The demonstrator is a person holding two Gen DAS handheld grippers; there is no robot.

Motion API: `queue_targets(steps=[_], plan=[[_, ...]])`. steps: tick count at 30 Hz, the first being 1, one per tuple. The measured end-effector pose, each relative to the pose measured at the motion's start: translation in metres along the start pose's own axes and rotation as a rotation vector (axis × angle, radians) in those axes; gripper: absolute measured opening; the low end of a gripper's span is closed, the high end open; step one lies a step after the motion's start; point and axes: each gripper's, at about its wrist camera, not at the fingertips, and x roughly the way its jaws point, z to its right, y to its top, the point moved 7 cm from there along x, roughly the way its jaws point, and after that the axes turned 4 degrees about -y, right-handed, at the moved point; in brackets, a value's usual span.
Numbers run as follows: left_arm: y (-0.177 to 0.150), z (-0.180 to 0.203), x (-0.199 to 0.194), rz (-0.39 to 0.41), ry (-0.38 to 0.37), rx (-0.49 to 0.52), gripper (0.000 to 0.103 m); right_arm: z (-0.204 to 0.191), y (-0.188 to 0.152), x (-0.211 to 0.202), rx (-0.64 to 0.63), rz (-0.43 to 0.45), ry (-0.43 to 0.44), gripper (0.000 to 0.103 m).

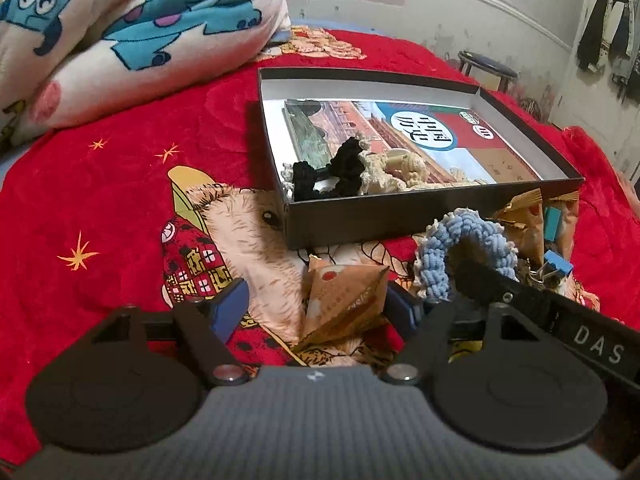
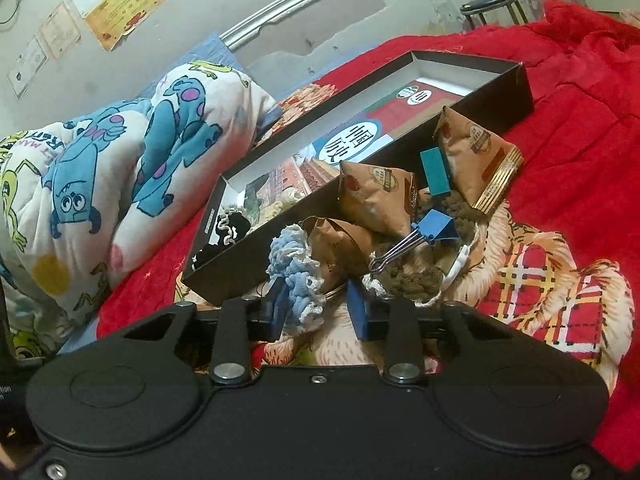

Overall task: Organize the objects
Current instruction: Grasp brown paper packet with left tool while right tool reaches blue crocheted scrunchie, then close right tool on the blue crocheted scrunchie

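Low in the left wrist view, a tan snack packet (image 1: 344, 304) is bracketed by the left gripper (image 1: 320, 308), the jaws released and clear of it. At the lower centre of the right wrist view, the blue scrunchie (image 2: 298, 276) is seen between the pads of the right gripper (image 2: 320, 312); whether it is pinched cannot be told. The black box (image 1: 400, 216) is found mid-frame on the red blanket (image 1: 100, 200).
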Motion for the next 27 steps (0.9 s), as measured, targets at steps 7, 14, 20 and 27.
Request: queue_targets(steps=[7, 14, 20, 27], plan=[[0.000, -0.001, 0.000, -0.002, 0.003, 0.004, 0.071, -0.001, -0.002, 0.001, -0.021, 0.003, -0.006, 0.032], [0.001, -0.002, -0.002, 0.018, 0.008, -0.008, 0.047, -0.007, -0.004, 0.002, -0.079, 0.001, -0.027, 0.032], [0.000, 0.000, -0.003, 0.022, 0.009, 0.003, 0.041, -0.008, -0.005, 0.002, -0.074, 0.006, -0.030, 0.028], [0.000, 0.000, -0.005, 0.043, 0.023, 0.018, 0.040, -0.014, -0.008, 0.002, -0.126, 0.024, -0.051, 0.018]])
